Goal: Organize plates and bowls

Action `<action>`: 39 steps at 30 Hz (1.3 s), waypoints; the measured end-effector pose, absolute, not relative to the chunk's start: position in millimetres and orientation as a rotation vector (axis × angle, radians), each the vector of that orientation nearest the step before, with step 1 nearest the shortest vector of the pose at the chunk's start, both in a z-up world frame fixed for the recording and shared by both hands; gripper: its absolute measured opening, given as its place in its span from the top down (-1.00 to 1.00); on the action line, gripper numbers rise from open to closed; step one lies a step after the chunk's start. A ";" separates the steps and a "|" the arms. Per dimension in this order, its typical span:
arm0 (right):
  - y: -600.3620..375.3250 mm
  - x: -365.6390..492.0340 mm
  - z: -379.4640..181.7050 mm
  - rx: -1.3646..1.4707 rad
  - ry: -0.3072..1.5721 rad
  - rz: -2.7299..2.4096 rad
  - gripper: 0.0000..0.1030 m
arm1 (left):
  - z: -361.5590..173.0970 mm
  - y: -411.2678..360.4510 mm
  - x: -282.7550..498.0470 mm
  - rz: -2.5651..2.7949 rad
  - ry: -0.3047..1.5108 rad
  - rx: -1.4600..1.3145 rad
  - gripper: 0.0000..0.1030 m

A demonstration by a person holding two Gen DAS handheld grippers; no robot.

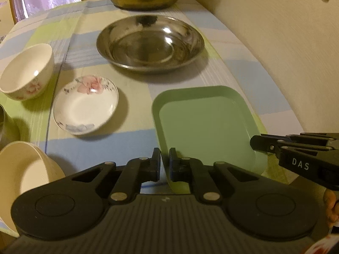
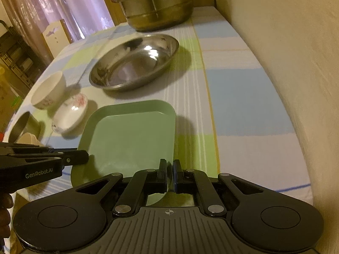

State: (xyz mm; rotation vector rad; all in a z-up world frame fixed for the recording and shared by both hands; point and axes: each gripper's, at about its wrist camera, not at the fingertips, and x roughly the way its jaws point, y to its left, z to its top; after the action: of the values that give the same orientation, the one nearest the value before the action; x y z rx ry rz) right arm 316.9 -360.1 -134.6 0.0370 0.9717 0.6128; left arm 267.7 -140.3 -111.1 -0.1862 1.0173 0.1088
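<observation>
I have both grippers, left (image 1: 164, 160) and right (image 2: 169, 173), with jaws pinched on the green tray (image 1: 207, 124) at the worktop's near edge. Next I should lift it evenly.

Green tray (image 1: 207, 124): smooth matt plastic. Wide dish (image 1: 150, 42), upper centre: polished metal with bright glints. Large pot (image 2: 156, 4), top of frame: dull brushed metal. Floral saucer (image 1: 85, 104) and cream bowl (image 1: 26, 72), left: glossy glazed ceramic. Checked cloth (image 2: 233, 97) over the surface: woven, matt.
</observation>
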 end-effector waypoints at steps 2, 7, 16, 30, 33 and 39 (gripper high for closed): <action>-356.7 320.0 -128.0 0.041 0.955 0.614 0.89 | -105.6 -136.0 271.8 0.114 1.005 -0.195 0.87; -343.7 334.1 -111.4 0.068 0.913 0.618 0.89 | -87.5 -122.2 286.6 0.129 0.951 -0.185 0.87; -309.6 368.0 -87.2 0.090 0.848 0.603 0.89 | -65.0 -91.2 330.7 0.127 0.875 -0.163 0.88; -264.2 436.3 -94.9 0.134 0.880 0.527 0.89 | -83.3 -42.9 415.3 0.098 0.903 -0.156 0.89; -257.4 446.3 -101.1 0.131 0.897 0.519 0.89 | -92.1 -35.8 424.7 0.095 0.922 -0.159 0.89; -247.2 465.0 -118.0 0.124 0.937 0.506 0.89 | -109.6 -25.3 441.5 0.094 0.962 -0.167 0.89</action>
State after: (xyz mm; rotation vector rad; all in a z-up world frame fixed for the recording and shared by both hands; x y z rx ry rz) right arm 465.0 -247.2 -118.0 0.1239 0.9368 0.5064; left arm 441.5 -25.3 -109.6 -0.1665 0.9618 0.0945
